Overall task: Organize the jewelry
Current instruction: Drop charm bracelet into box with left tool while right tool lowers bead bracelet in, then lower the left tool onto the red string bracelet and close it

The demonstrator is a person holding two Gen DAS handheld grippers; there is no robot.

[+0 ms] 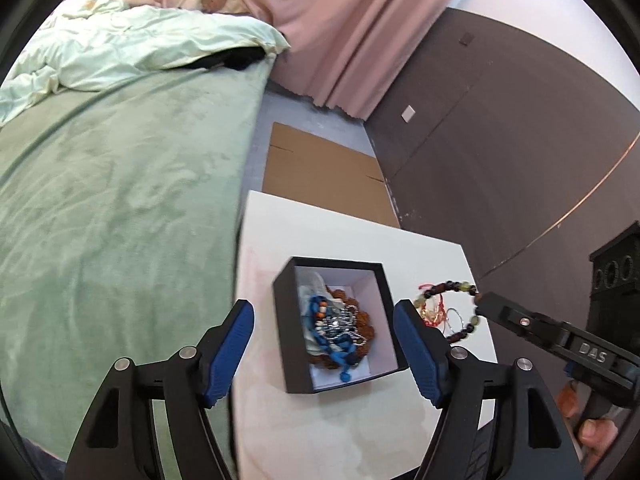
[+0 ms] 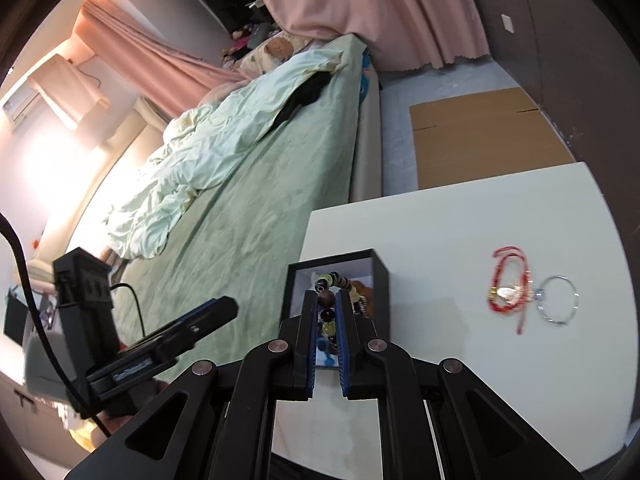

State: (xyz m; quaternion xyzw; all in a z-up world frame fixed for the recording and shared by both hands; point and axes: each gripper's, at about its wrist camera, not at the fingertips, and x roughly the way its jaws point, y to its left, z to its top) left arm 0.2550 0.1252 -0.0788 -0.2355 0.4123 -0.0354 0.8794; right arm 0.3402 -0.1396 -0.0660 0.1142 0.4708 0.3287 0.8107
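Bracelet (image 2: 329,300) pinched in right gripper (image 2: 326,304) above box (image 1: 282,304), apparently for depositing; left gripper (image 1: 324,320) spread wide, empty, flanking the box.

White table (image 2: 440,216) beside the bed.
On it sit an open black jewelry box (image 1: 288,320), and well apart to its right a red cord bracelet (image 2: 508,292) touching a thin silver bangle (image 2: 560,300).
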